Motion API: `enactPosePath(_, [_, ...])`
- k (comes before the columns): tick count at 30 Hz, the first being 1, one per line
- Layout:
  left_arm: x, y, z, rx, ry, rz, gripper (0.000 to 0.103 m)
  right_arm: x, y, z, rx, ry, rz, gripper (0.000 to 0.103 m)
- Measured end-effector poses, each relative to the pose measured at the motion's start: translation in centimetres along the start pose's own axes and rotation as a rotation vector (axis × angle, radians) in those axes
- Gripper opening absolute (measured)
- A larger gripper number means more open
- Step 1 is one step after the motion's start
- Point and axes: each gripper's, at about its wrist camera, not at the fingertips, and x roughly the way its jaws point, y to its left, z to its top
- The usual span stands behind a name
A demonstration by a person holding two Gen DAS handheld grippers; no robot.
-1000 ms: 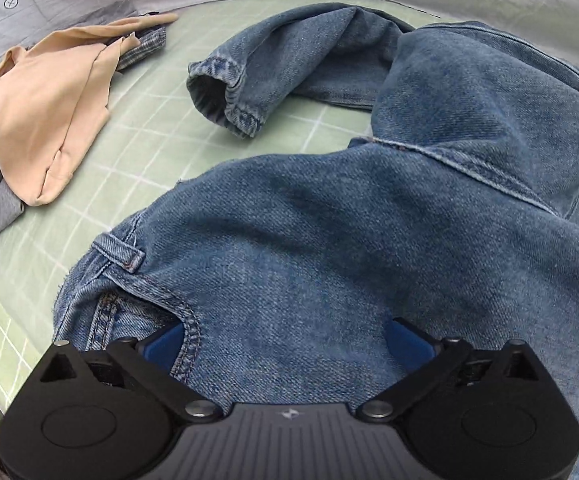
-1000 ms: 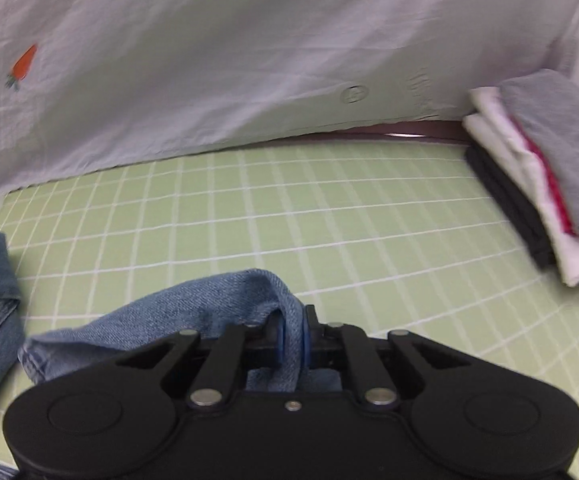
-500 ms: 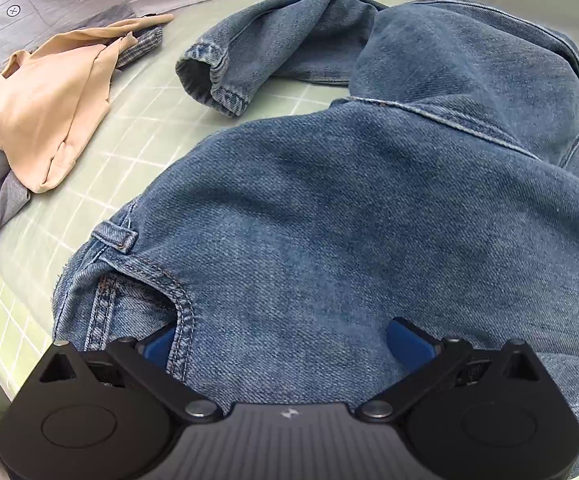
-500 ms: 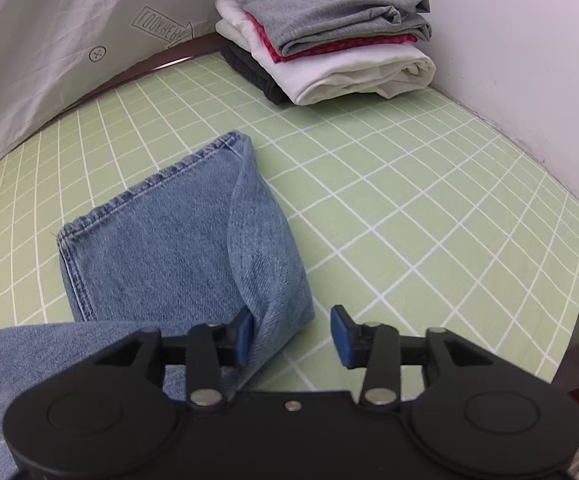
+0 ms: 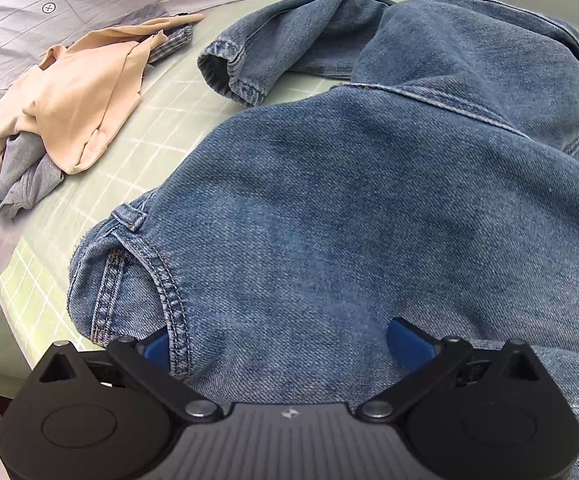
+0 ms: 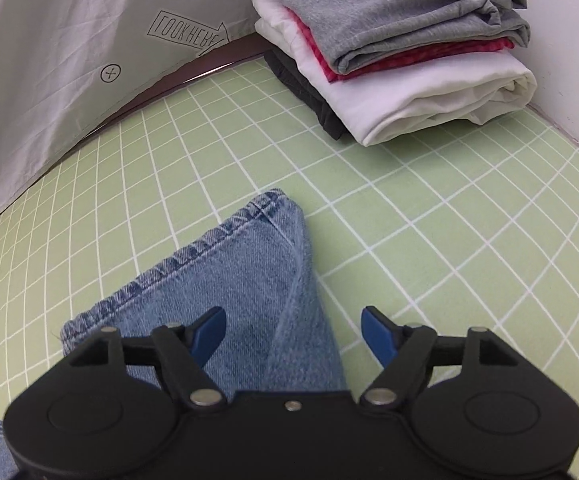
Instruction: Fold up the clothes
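Your left hand-held gripper (image 5: pixel 285 346) sits low over the jeans (image 5: pixel 369 208), jaws spread wide, with denim bunched between the blue fingers (image 5: pixel 409 342) but nothing pinched. The waistband end, belt loop and pocket seam are just left of the near finger. The jeans sprawl across the green gridded tabletop (image 5: pixel 161 120); one leg doubles back toward the far edge, its cuff (image 5: pixel 229 68) open toward you.

Your right hand-held gripper (image 6: pixel 293 334) is also wide open, gripping nothing. The other leg's hem (image 6: pixel 193 256) lies flat on the tabletop (image 6: pixel 449 240) under and just ahead of it; the left finger is over denim, the right one over bare mat.

Left view: a loose heap beside the jeans, apart from them, with a beige garment (image 5: pixel 77 100) on top of grey and checked cloth.

Right view: a folded stack (image 6: pixel 401 48) at the far corner (grey on top, then red, white, dark at the bottom), well apart from the hem.

A pale sheet (image 6: pixel 49 40) printed "LOOK HERE" hangs behind.
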Motion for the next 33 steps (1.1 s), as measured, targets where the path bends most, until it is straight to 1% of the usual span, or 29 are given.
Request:
enactPosePath(1, [0.0, 0.0, 0.0, 0.004, 0.001, 0.001, 0.103, -0.1, -0.2, 0.1, 0.015, -0.022, 0.007, 0.009])
enactPosePath(2, [0.0, -0.1, 0.0, 0.009, 0.003, 0.002, 0.103, -0.7, -0.5, 0.4, 0.034, -0.058, 0.016, 0.007])
enactPosePath(4, [0.0, -0.1, 0.1, 0.023, 0.008, -0.001, 0.103, -2.7, -1.3, 1.0, 0.081, -0.164, 0.047, 0.006])
enactPosePath(7, [0.0, 0.0, 0.2, 0.023, 0.02, -0.015, 0.103, -8.3, -3.2, 2.3, 0.164, -0.365, 0.052, 0.005])
enactPosePath(9, [0.0, 0.1, 0.2, 0.02, 0.027, -0.024, 0.103, -12.6, -4.6, 2.3, 0.21, -0.504, 0.042, 0.005])
enactPosePath(10, [0.0, 0.1, 0.2, 0.019, 0.029, -0.027, 0.103, -14.5, -5.7, 1.8, 0.222, -0.57, 0.016, 0.004])
enactPosePath(11, [0.0, 0.1, 0.2, 0.018, 0.028, -0.026, 0.103, -15.6, -6.5, 1.2, 0.228, -0.607, -0.032, 0.003])
enactPosePath(12, [0.0, 0.0, 0.1, 0.02, 0.026, -0.023, 0.103, -16.4, -7.2, 0.7, 0.233, -0.626, -0.092, 0.003])
enactPosePath(13, [-0.1, -0.1, 0.1, 0.024, 0.023, -0.02, 0.103, -16.5, -8.0, 0.0, 0.238, -0.619, -0.157, 0.002])
enactPosePath(15, [-0.1, -0.2, 0.1, 0.03, 0.019, -0.018, 0.103, -14.7, -10.2, -1.6, 0.256, -0.51, -0.286, 0.001])
enactPosePath(16, [0.0, -0.1, 0.2, 0.032, 0.019, -0.021, 0.103, -13.6, -11.5, -2.5, 0.277, -0.447, -0.333, 0.001])
enactPosePath(17, [0.1, -0.1, 0.2, 0.03, 0.021, -0.024, 0.103, -12.7, -12.7, -3.6, 0.31, -0.394, -0.359, 0.001])
enactPosePath(18, [0.1, 0.0, 0.2, 0.026, 0.023, -0.029, 0.103, -12.2, -13.4, -4.5, 0.337, -0.359, -0.368, 0.001])
enactPosePath(20, [0.2, 0.3, 0.3, 0.011, 0.031, -0.039, 0.103, -11.6, -14.4, -6.0, 0.377, -0.302, -0.367, 0.002])
enactPosePath(21, [0.3, 0.4, 0.3, 0.004, 0.035, -0.043, 0.103, -11.4, -14.4, -6.7, 0.381, -0.284, -0.359, 0.003])
enactPosePath(22, [0.3, 0.5, 0.3, 0.001, 0.038, -0.049, 0.103, -11.3, -14.0, -7.2, 0.367, -0.272, -0.339, 0.006])
enactPosePath(24, [0.2, 0.7, 0.3, 0.005, 0.037, -0.06, 0.103, -11.0, -12.7, -7.8, 0.333, -0.25, -0.282, 0.016])
enactPosePath(25, [0.1, 0.9, 0.2, 0.006, 0.035, -0.067, 0.103, -10.9, -11.8, -8.2, 0.322, -0.241, -0.25, 0.031])
enactPosePath(26, [-0.1, 1.1, 0.1, 0.004, 0.031, -0.075, 0.103, -10.8, -11.0, -8.4, 0.311, -0.233, -0.216, 0.036])
enactPosePath(27, [-0.2, 1.5, -0.1, -0.005, 0.026, -0.085, 0.103, -10.5, -10.1, -8.5, 0.294, -0.222, -0.184, 0.036])
enactPosePath(29, [-0.6, 2.5, -0.6, -0.031, 0.019, -0.102, 0.103, -9.8, -8.0, -8.7, 0.248, -0.197, -0.133, 0.039])
enactPosePath(33, [-1.2, 5.3, -2.3, -0.103, 0.021, -0.127, 0.103, -9.5, -3.4, -9.1, 0.074, -0.175, -0.075, 0.043])
